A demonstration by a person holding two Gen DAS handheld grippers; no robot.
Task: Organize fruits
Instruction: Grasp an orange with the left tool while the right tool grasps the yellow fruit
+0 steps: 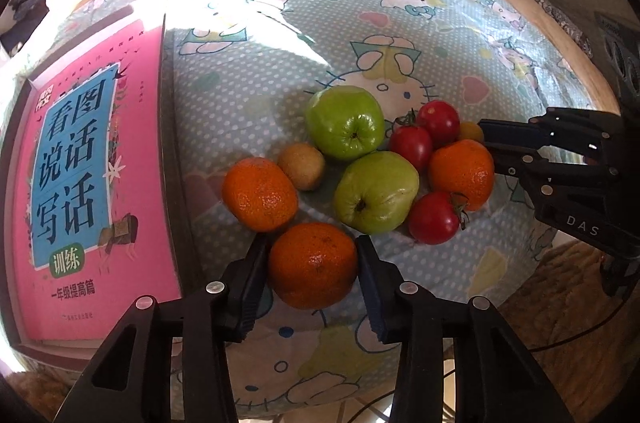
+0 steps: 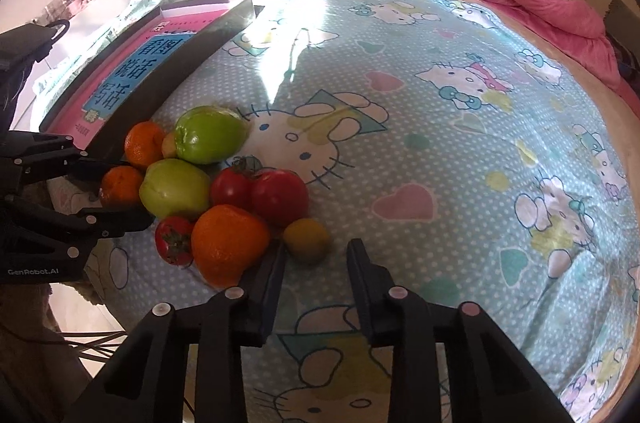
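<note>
Left gripper (image 1: 311, 247) clamps a mandarin (image 1: 313, 267); right gripper (image 2: 318, 249), narrow and empty, has a small yellow fruit (image 2: 306, 238) at twelve o'clock.

The small yellow fruit (image 1: 471, 131) shows only a sliver behind the tomatoes (image 1: 424, 135) and the right tongs (image 1: 486, 143). The pink book's (image 1: 100, 183) small print is unreadable.
</note>
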